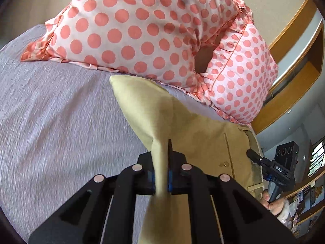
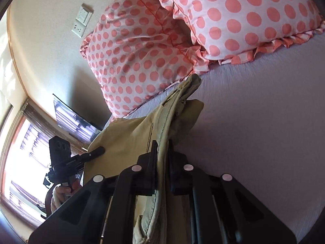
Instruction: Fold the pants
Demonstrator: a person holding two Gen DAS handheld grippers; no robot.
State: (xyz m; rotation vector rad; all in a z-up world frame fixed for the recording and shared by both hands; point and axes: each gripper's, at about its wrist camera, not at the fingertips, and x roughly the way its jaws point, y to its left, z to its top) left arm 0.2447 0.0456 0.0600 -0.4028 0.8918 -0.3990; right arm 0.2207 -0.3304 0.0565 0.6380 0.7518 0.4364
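Lilac bedsheet [image 1: 50, 111]; left tool [image 1: 162, 148], right tool [image 2: 162, 148] both clamp khaki pants [image 1: 195, 134].

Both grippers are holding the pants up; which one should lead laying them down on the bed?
Probably left: the left gripper pinches a narrow end of the pants over open bedsheet; the right gripper holds the bulky waistband.

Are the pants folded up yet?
Not neatly. The pants hang bunched, pinched by the left gripper and right gripper above the bed.
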